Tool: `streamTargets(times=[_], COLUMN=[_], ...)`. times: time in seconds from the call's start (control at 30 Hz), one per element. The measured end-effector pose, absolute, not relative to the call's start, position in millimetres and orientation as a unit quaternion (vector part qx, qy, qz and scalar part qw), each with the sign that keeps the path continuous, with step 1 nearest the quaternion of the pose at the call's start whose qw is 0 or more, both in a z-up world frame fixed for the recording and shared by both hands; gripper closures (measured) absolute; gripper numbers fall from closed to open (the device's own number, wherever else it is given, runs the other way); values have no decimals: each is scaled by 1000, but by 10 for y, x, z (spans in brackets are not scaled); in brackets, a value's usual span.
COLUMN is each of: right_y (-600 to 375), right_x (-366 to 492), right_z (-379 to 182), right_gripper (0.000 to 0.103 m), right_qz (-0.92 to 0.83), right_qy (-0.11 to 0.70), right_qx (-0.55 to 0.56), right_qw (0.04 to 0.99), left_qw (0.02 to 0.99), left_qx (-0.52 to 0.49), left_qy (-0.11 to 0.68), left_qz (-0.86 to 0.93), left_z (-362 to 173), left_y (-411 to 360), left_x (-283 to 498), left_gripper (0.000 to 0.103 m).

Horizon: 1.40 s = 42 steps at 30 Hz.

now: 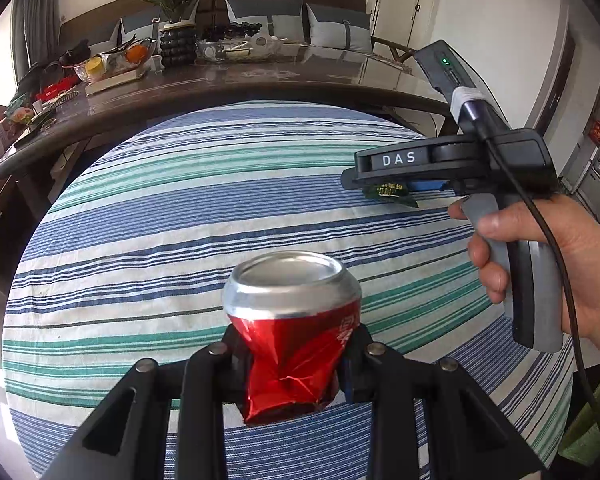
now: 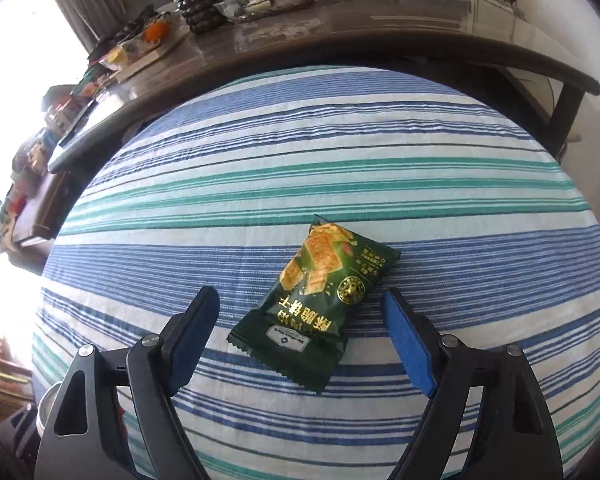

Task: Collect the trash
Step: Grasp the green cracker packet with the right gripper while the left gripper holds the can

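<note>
Collection of trash at an intermediate stage, as judged from both wrist views. The left hand-held gripper (image 1: 290, 364) is closed on a crushed red aluminium drink can (image 1: 292, 332), its two fingers pinching the dented, creased waist while the silver domed end points away from the camera; the can is carried clear above the blue, white and teal striped cloth (image 1: 180, 216) that covers the worktop. One item is thus in hand but not deposited, and no bin or bag can be identified in either view, so where it will go cannot be told. The second item, a dark green foil snack wrapper printed with golden crackers and yellow lettering (image 2: 314, 306), lies flat and slightly crumpled on the striped cloth, its serrated end nearest the camera. The right hand-held gripper (image 2: 302, 312) is spread wide, its blue-padded fingers (image 2: 408, 344) standing to either side of the wrapper without touching it; the left wrist view shows the same tool low over the wrapper, held by the person's right hand (image 1: 548, 264). Grasping the wrapper and disposing of both pieces appear to remain. The wrapper looks thin and limp, likely to slide or buckle under the pads rather than lift cleanly. Beyond the cloth stands a dark glossy table (image 1: 260, 76) crowded with dishes and a potted plant (image 1: 174, 0).
</note>
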State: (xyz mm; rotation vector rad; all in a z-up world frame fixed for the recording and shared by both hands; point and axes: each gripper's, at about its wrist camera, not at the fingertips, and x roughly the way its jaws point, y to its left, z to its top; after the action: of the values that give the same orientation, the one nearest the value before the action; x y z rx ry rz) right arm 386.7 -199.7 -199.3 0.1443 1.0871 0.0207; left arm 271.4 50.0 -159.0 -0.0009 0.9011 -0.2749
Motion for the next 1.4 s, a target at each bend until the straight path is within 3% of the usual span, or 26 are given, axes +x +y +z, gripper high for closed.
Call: streamTargets(times=[0.03, 0.1, 0.2, 0.63, 0.67, 0.73, 0.77, 0.8, 0.93, 1.33, 1.37, 1.4], right_y=[-1939, -1893, -1964, -2646, -2704, -2791, -2827, -2855, -2780, -2566, -2546, -2531], right_x=[3879, 3820, 3595, 1596, 1535, 1465, 1452, 1439, 1460, 1750, 1756, 1768], right_z=[-2007, -2008, -1984, -1877, -1883, -1873, -1864, -1842, -1718, -1797, -1798, -1799], right_gripper=[23, 59, 62, 60, 56, 45, 36, 32, 24, 32, 34, 44], right_qz=[-4, -29, -5, 124, 119, 107, 103, 104, 98, 72, 70, 67], right_qy=[512, 496, 487, 475, 468, 462, 465, 467, 468, 523, 523, 524], right_qx=[45, -2, -19, -65, -59, -41, -31, -24, -57, -78, -82, -89], right_qw=[858, 868, 873, 869, 874, 879, 879, 878, 876, 846, 845, 844], left_qw=[890, 890, 891, 889, 896, 898, 895, 894, 897, 885, 884, 883], left_qx=[1, 1, -1, -21, -16, -3, -2, -6, 14, 10, 6, 6], left_qy=[435, 436, 432, 427, 417, 416, 421, 423, 412, 430, 431, 434], left_qz=[-132, -134, -141, -164, -154, -143, -145, -150, -159, -180, -181, -181], left_z=[-1592, -1588, -1567, -1700, -1703, -1713, -1714, -1711, -1649, -1558, -1565, -1576], left_y=[485, 466, 422, -266, -329, -443, -476, -495, -572, -377, -362, -359], left_x=[2719, 2724, 2690, 2161, 2095, 2019, 2001, 1980, 1932, 1943, 1960, 1998], left_gripper=[72, 72, 72, 69, 67, 48, 33, 29, 29, 29, 29, 29])
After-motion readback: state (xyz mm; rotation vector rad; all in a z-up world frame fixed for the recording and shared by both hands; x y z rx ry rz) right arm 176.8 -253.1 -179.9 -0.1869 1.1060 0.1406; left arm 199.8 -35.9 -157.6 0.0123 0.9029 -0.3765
